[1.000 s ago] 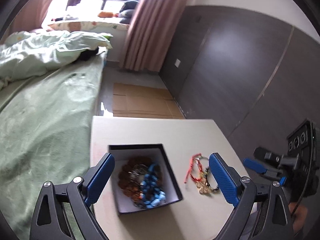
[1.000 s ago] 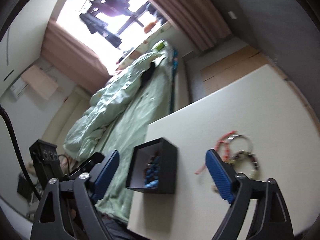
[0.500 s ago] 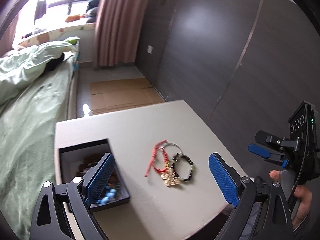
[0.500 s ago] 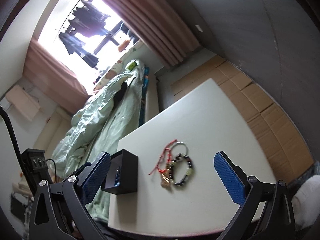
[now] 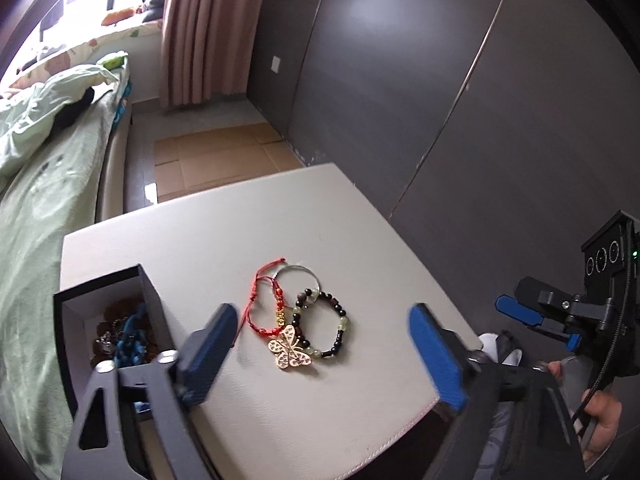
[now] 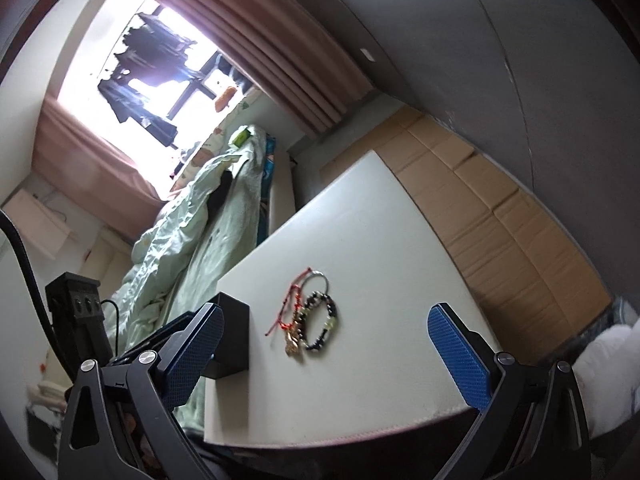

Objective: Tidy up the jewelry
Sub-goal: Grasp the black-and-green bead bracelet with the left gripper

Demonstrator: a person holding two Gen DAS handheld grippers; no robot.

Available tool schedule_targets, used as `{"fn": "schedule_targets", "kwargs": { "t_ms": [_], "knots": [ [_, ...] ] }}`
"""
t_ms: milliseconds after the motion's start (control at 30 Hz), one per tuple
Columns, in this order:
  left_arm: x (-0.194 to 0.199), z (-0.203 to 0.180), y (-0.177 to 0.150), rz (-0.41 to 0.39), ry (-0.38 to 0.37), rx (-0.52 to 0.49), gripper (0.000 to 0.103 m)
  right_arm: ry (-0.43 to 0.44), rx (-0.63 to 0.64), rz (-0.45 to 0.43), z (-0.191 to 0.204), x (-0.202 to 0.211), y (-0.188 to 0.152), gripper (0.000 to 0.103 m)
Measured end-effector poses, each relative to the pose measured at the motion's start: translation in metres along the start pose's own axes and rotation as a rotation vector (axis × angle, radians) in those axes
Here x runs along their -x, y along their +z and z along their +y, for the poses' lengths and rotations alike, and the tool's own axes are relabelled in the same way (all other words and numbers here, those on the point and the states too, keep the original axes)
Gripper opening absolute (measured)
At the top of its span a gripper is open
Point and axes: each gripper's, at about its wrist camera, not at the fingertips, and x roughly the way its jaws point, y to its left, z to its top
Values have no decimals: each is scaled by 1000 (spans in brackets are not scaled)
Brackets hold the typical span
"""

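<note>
Cream table (image 5: 248, 216): carrying all items. Black jewelry box (image 5: 150, 292), lid off, is sitting at the table's bed-side edge, holding blue and brown beads (image 5: 128, 332). Just beside it a cluster is lying flat: red cord bracelet (image 5: 260, 300), its long axis running away from the near edge; silver ring (image 5: 298, 270) at the far end; dark beaded bracelet (image 5: 338, 320); gold butterfly pendant (image 5: 289, 348) nearest, wings spread.

Left gripper (image 5: 320, 332): spread, jaws having just been narrowing, hovering over the cluster, nothing pinched.

Right gripper (image 6: 324, 328): gaping fully, having just been widening, framing the cluster, clasping nothing.
</note>
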Motion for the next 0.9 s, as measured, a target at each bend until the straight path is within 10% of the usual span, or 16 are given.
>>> {"fn": "schedule_targets", "kwargs": {
  "t_ms": [300,900],
  "knots": [
    [-51,-4,-3,153,28,18,40,32,-105,29,-22,-10,2,102],
    [-110,-25,-19,267,60,-49,25,-11,-154,65,-33,-28,2,79]
  ]
}}
